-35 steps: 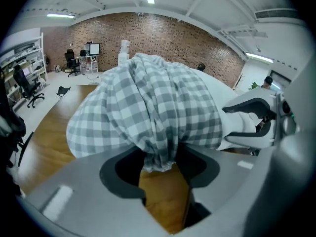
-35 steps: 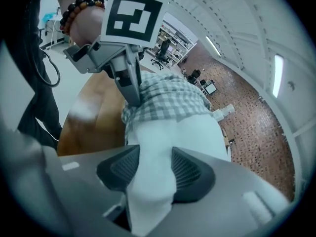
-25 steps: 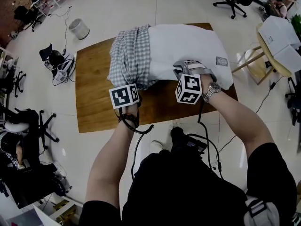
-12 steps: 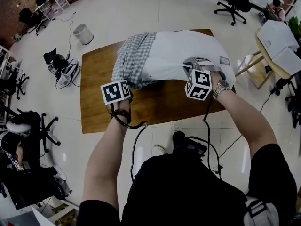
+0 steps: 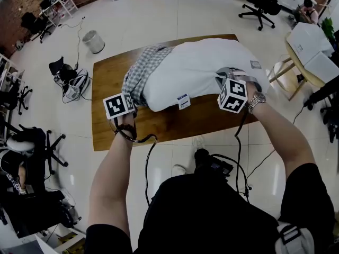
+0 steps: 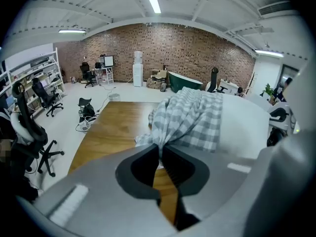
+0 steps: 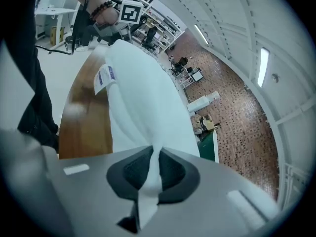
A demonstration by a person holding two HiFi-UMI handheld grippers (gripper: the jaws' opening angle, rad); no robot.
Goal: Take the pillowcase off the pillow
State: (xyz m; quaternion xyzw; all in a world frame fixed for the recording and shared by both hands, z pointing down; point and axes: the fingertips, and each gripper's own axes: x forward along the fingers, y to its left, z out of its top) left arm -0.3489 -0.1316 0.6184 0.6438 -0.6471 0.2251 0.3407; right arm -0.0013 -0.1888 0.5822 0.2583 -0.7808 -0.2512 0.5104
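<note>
A white pillow [image 5: 201,67] lies across the wooden table [image 5: 108,83]. The grey-and-white checked pillowcase [image 5: 142,70] is bunched over its left end only. My left gripper [image 5: 130,92] is shut on the pillowcase's near edge; in the left gripper view the checked cloth [image 6: 190,117] runs straight into the closed jaws of the left gripper [image 6: 160,151], with the bare pillow [image 6: 247,127] to the right. My right gripper [image 5: 223,74] is shut on the pillow's right end. In the right gripper view the white pillow fabric [image 7: 143,98] is pinched between the right gripper's [image 7: 150,158] jaws.
A small label [image 5: 183,100] hangs from the pillow's near side. On the floor are a waste bin [image 5: 93,40] and bags [image 5: 69,75] to the left. A wooden stool [image 5: 283,73] and a white-topped table [image 5: 312,52] stand at the right. An office chair [image 5: 259,4] stands behind.
The left gripper has pulled the checked pillowcase leftward, baring more white pillow and its label. The right gripper has shifted slightly right, still holding the pillow's end.
</note>
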